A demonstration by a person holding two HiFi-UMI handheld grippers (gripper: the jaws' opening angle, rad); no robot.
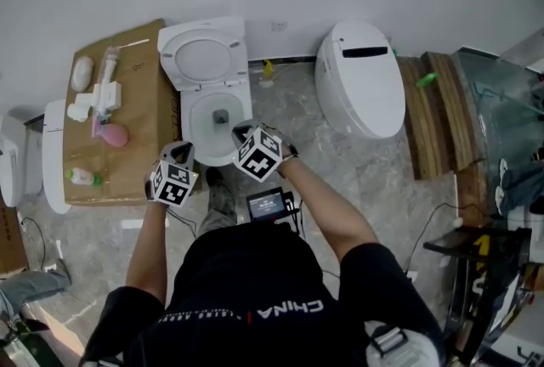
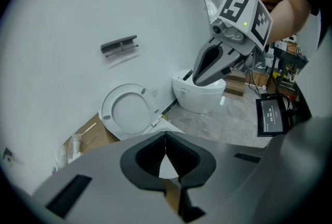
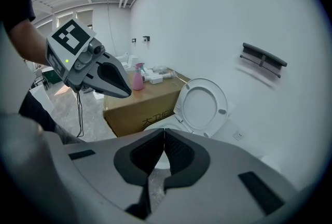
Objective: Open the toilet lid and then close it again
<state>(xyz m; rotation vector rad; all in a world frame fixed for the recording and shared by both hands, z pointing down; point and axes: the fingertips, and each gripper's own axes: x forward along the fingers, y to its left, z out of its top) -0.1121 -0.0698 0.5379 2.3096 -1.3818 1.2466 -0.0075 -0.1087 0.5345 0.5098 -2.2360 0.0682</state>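
Note:
The white toilet stands against the wall with its lid and seat [image 1: 204, 58] raised and the bowl [image 1: 218, 115] uncovered. Both grippers hover over the bowl's front rim, touching nothing. My left gripper [image 1: 184, 150] is shut and empty, at the bowl's front left. My right gripper [image 1: 239, 132] is shut and empty, at the front right. The left gripper view has the raised seat [image 2: 129, 110] ahead, its own jaws [image 2: 166, 138] pressed together, and the right gripper [image 2: 206, 68] above. In the right gripper view the seat [image 3: 202, 105] is upright beyond the closed jaws [image 3: 164, 133], with the left gripper [image 3: 111, 79] at left.
A cardboard box [image 1: 140, 115] beside the toilet carries a pink bottle [image 1: 113, 135] and other bathroom items. A second, closed toilet [image 1: 361, 78] stands to the right, with wooden planks [image 1: 433, 110] beyond it. A small lit screen [image 1: 268, 204] hangs at the person's chest. A rack [image 3: 263, 58] is on the wall.

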